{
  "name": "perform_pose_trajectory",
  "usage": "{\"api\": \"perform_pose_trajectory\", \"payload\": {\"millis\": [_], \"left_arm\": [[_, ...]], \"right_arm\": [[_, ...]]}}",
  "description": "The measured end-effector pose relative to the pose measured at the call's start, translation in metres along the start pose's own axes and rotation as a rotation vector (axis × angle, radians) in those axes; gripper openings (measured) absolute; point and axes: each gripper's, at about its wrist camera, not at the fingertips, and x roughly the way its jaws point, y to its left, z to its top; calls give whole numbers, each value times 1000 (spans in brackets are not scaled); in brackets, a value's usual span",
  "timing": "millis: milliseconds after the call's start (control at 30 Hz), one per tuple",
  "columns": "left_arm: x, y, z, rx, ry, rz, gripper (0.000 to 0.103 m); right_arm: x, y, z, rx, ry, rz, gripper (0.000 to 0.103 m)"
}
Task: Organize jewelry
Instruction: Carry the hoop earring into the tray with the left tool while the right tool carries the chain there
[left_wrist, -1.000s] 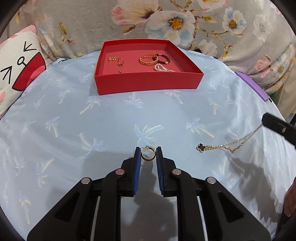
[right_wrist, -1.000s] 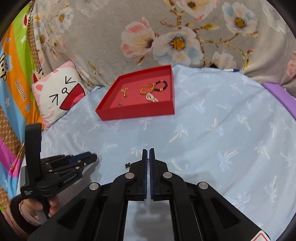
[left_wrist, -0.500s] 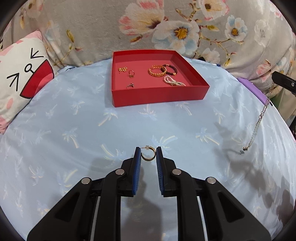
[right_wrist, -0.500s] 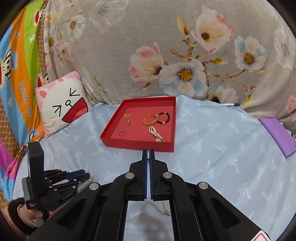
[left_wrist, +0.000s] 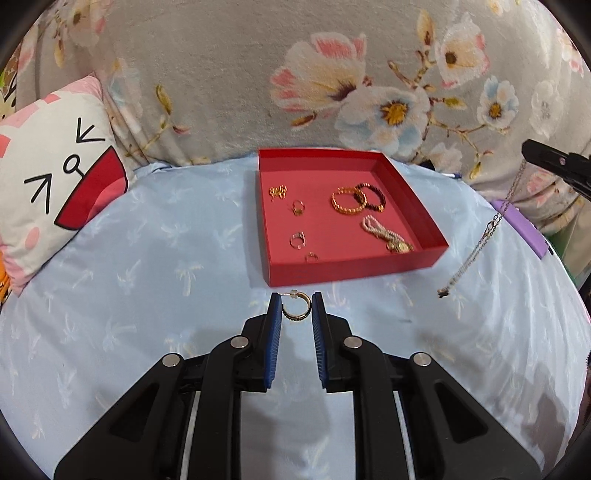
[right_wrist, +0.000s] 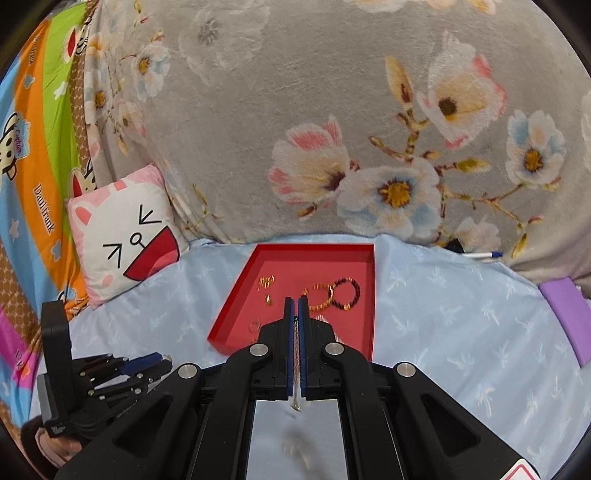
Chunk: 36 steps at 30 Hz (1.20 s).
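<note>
My left gripper (left_wrist: 295, 306) is shut on a gold hoop earring (left_wrist: 294, 306) and holds it above the blue sheet, just short of the red tray's (left_wrist: 354, 267) near wall. The tray holds gold and dark bead bracelets (left_wrist: 356, 199), a pearl strand (left_wrist: 384, 234), rings and small earrings. My right gripper (right_wrist: 294, 314) is shut on a thin gold necklace chain (right_wrist: 295, 354). In the left wrist view the chain (left_wrist: 487, 229) hangs from the right gripper (left_wrist: 554, 162) to the right of the tray, its dark clover pendant (left_wrist: 442, 292) above the sheet.
A cat-face pillow (left_wrist: 55, 192) lies at the left. A grey floral blanket (left_wrist: 332, 74) rises behind the tray. A purple box (left_wrist: 524, 229) sits at the right edge and a pen (right_wrist: 480, 254) lies behind it. The tray also shows in the right wrist view (right_wrist: 236, 325).
Both grippers have risen and moved toward the tray. The necklace has been lifted off the sheet and now hangs free. The earring stays in the left gripper.
</note>
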Motion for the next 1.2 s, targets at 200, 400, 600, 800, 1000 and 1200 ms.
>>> {"api": "perform_pose_trajectory", "payload": {"millis": [200, 400, 600, 800, 1000, 1200], "left_arm": [[26, -4, 40, 27, -18, 10, 16], [59, -8, 72, 26, -20, -11, 16], [101, -9, 86, 12, 11, -24, 16], [136, -12, 89, 11, 43, -20, 16], [155, -12, 90, 0, 68, -20, 16], [168, -12, 88, 2, 82, 6, 16]], "right_arm": [[34, 4, 36, -7, -12, -24, 1], [79, 0, 46, 9, 25, -28, 1], [125, 2, 34, 14, 85, -6, 1], [159, 1, 17, -3, 129, -2, 1], [176, -11, 2, 9, 162, -13, 2], [182, -14, -6, 5, 163, -12, 7]]}}
